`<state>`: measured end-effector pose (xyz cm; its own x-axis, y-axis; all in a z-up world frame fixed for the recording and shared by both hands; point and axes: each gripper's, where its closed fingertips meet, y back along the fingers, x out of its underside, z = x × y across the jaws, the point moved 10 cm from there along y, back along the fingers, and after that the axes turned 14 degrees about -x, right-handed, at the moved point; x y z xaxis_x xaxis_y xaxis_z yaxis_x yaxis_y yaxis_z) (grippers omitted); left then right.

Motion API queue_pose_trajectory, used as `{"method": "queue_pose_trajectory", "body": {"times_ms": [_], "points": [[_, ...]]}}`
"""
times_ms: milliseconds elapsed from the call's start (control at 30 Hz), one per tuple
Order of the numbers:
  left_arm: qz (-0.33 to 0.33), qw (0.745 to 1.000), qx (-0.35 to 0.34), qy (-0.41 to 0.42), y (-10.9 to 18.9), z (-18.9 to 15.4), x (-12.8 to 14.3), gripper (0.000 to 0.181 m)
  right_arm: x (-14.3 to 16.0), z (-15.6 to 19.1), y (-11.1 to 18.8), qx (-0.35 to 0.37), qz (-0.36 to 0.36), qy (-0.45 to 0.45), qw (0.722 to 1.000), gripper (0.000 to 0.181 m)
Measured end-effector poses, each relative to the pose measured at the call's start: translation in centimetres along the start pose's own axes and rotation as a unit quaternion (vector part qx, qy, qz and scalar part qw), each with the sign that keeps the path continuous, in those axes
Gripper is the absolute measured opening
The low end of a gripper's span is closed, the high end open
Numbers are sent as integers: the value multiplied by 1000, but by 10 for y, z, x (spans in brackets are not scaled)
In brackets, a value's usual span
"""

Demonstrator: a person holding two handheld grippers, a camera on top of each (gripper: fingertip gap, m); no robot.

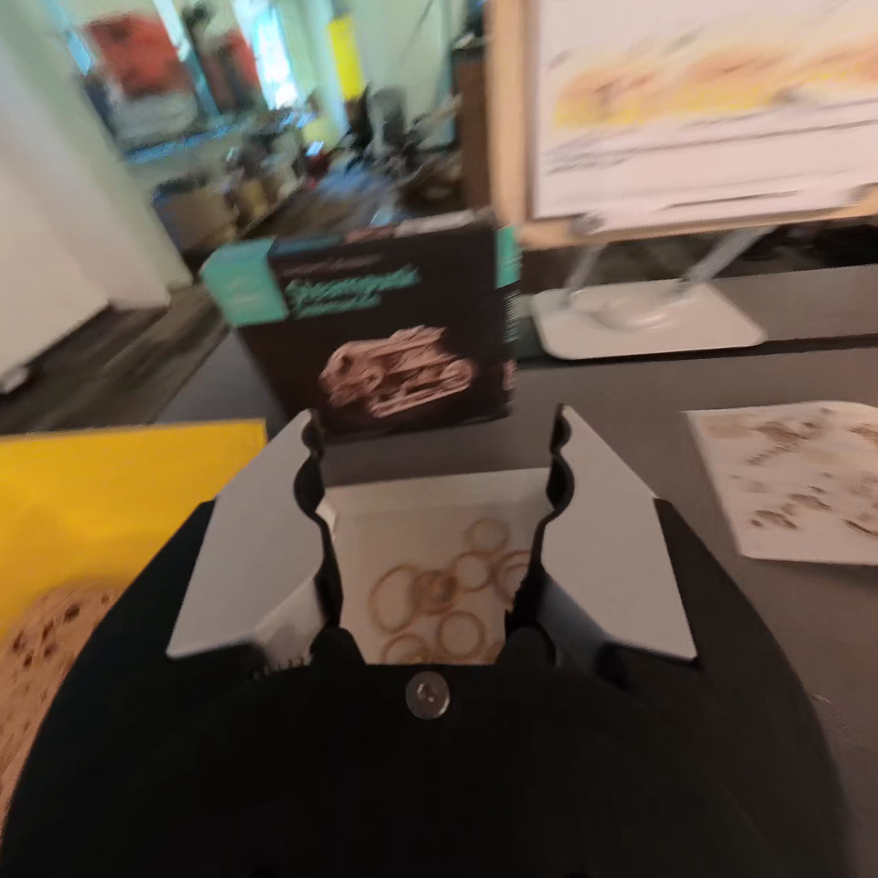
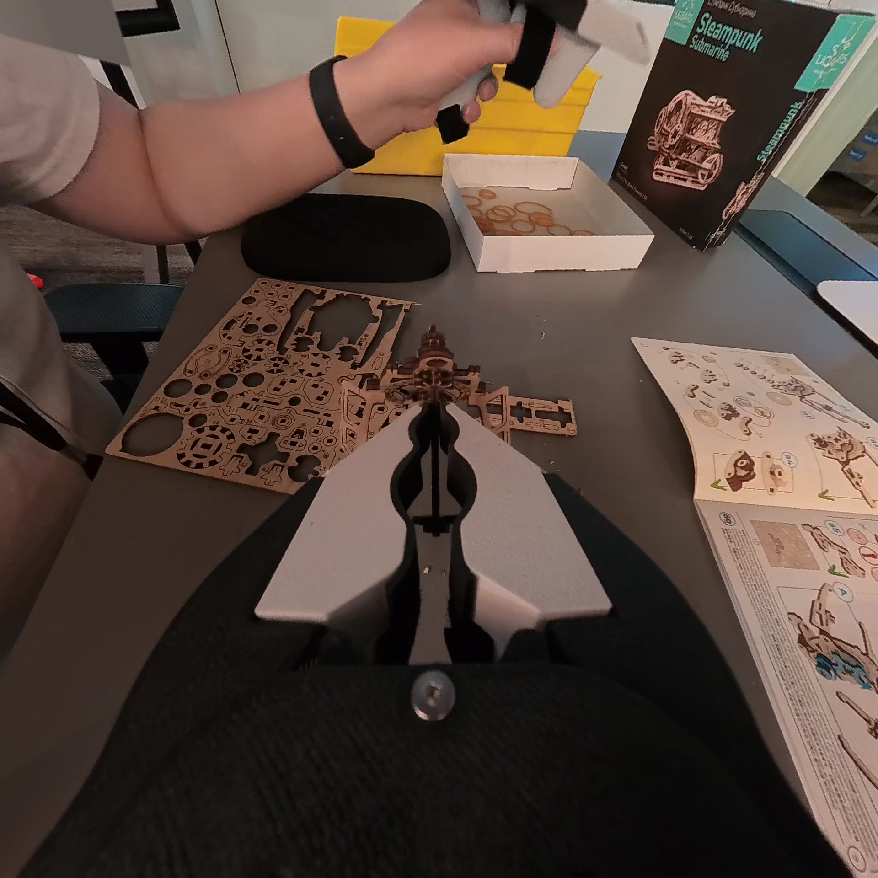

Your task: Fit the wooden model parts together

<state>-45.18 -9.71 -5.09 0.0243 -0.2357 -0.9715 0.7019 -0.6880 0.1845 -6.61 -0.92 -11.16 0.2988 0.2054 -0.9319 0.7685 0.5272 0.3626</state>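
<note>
My right gripper (image 2: 433,408) is shut on a thin part of the partly built wooden model (image 2: 430,375), which stands on the grey table (image 2: 570,332) just ahead of the fingertips. A punched-out wooden parts sheet (image 2: 228,394) lies to its left. My left gripper (image 1: 437,418) is open and empty, held above a white tray (image 1: 427,494) of tan rings (image 1: 442,589). The view is blurred by motion. In the right wrist view the left gripper (image 2: 527,57) is high at the far side, in a person's hand, above that tray (image 2: 546,256).
The dark kit box (image 2: 712,119) stands at the far right, behind the tray. A yellow bin (image 2: 513,123) is at the far edge and a black pad (image 2: 342,237) lies left of the tray. An open instruction booklet (image 2: 784,475) lies at the right. A person's arm (image 2: 214,157) reaches across from the left.
</note>
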Motion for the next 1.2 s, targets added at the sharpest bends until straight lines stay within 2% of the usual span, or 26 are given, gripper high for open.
{"method": "queue_pose_trajectory", "body": {"times_ms": [167, 967, 1100, 1200], "points": [[50, 998, -11, 23, -13, 12, 10, 104, 0, -1, 1, 3, -1, 0, 1000, 1], [50, 998, -16, 27, -14, 21, 11, 103, 1, -1, -1, 2, 2, -2, 1000, 1], [45, 998, 1, 38, -16, 23, 8, 103, 1, -1, -1, 1, 1, -2, 1000, 0], [54, 997, 32, 34, -20, 27, -4, 100, 2, -1, -2, -3, 2, -4, 1000, 1]]}}
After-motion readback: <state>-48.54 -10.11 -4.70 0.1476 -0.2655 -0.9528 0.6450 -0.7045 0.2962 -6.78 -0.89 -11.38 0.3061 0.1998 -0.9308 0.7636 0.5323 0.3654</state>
